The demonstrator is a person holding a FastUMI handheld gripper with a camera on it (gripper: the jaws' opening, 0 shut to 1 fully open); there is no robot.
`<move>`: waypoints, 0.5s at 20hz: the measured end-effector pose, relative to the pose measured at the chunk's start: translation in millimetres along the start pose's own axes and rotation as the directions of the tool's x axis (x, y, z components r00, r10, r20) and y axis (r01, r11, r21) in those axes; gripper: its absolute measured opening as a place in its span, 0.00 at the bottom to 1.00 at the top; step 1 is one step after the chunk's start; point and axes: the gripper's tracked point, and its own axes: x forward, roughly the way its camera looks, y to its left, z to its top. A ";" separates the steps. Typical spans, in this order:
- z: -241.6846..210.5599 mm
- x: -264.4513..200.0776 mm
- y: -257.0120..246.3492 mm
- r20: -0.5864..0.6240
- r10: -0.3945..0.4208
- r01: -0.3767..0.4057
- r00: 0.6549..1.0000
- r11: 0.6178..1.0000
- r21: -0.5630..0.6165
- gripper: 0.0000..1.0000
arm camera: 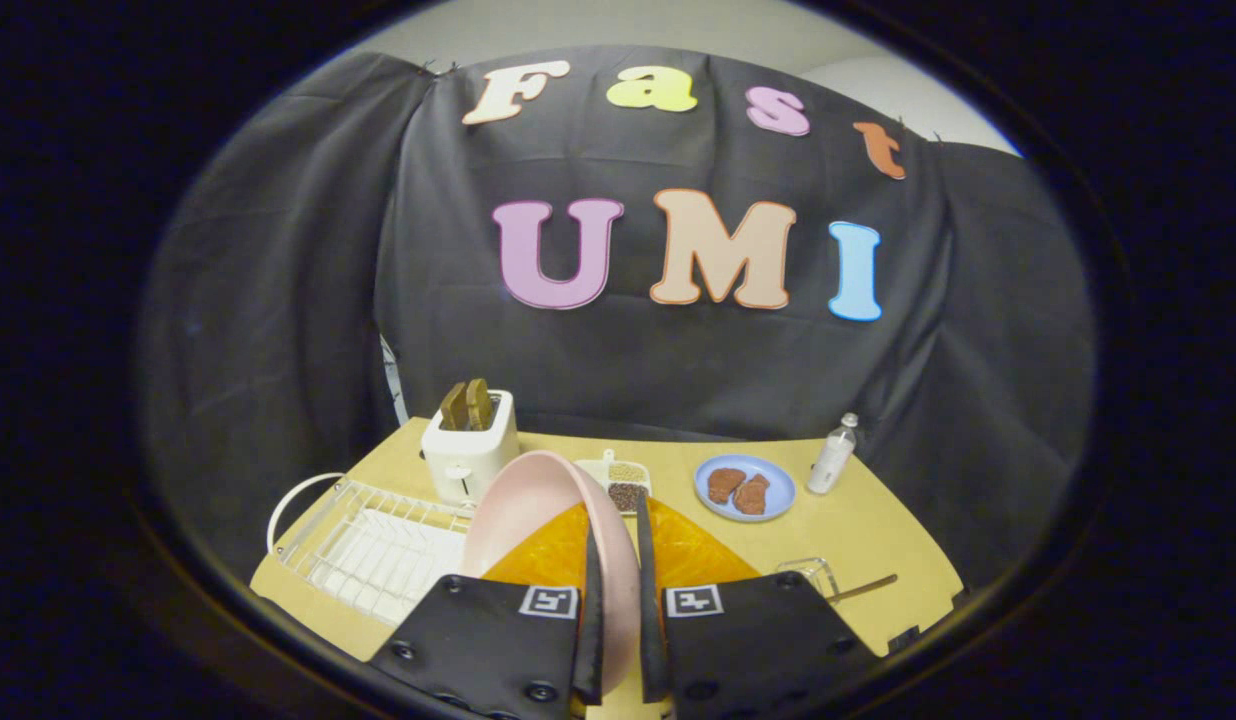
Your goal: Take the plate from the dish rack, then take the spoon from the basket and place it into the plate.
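- The gripper [618,610] is clamped on the pink plate [538,510], its two black fingers [590,620] pressing the plate's rim from either side – the plate stands on edge between them, tilted up and leaning to the left.
- Just behind the plate an orange mat [693,550] lies on the wooden table [878,530].
- To the left of the fingers sits the white wire dish rack [378,545], its slots bare on the side that shows.
- To the right of the fingers a wire basket [813,575] shows in part, and a slim brownish handle – probably the spoon [863,588] – sticks out of it to the right.
- Beyond the plate stand a white toaster [468,450] with two brown slices in its slots and a small divided dish of grains [623,485].
- Farther right lie a blue plate [745,488] carrying two brown pieces of food, and beside it a small clear bottle [834,455] near the booth's wall.
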 end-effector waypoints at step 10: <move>-127.8 -45.1 -138.8 -0.144 -0.072 0.102 0.987 0.972 0.212 0.18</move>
